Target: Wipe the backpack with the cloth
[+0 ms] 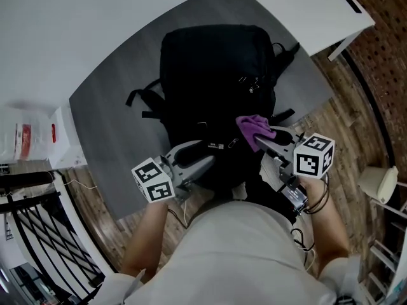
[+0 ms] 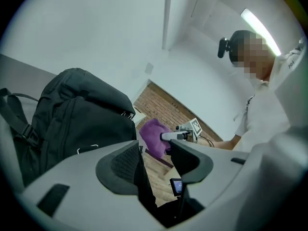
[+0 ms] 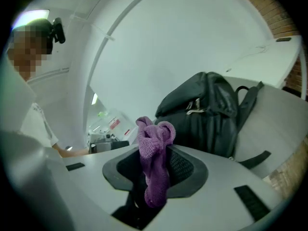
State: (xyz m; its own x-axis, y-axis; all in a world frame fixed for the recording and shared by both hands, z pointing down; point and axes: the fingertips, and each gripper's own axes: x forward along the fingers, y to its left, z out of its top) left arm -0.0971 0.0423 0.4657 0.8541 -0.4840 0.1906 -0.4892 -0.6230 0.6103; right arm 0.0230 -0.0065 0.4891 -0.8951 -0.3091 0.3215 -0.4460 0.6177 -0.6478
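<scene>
A black backpack [image 1: 216, 81] lies on the grey table [image 1: 108, 126], straps spread to both sides. My right gripper [image 1: 259, 138] is shut on a bunched purple cloth [image 1: 252, 126], held at the pack's near right edge. In the right gripper view the cloth [image 3: 153, 153] is pinched between the pads and sticks up above them, with the backpack [image 3: 207, 114] beyond. My left gripper [image 1: 208, 155] stands open at the pack's near edge, nothing between its jaws. The left gripper view shows the backpack [image 2: 72, 114] to its left and the cloth [image 2: 153, 134] ahead.
A white desk [image 1: 318, 11] stands at the back right. White boxes with red labels [image 1: 32, 138] sit left of the table, above a black railing [image 1: 38, 227]. Wood floor [image 1: 356, 119] runs along the right. The person's torso fills the bottom of the head view.
</scene>
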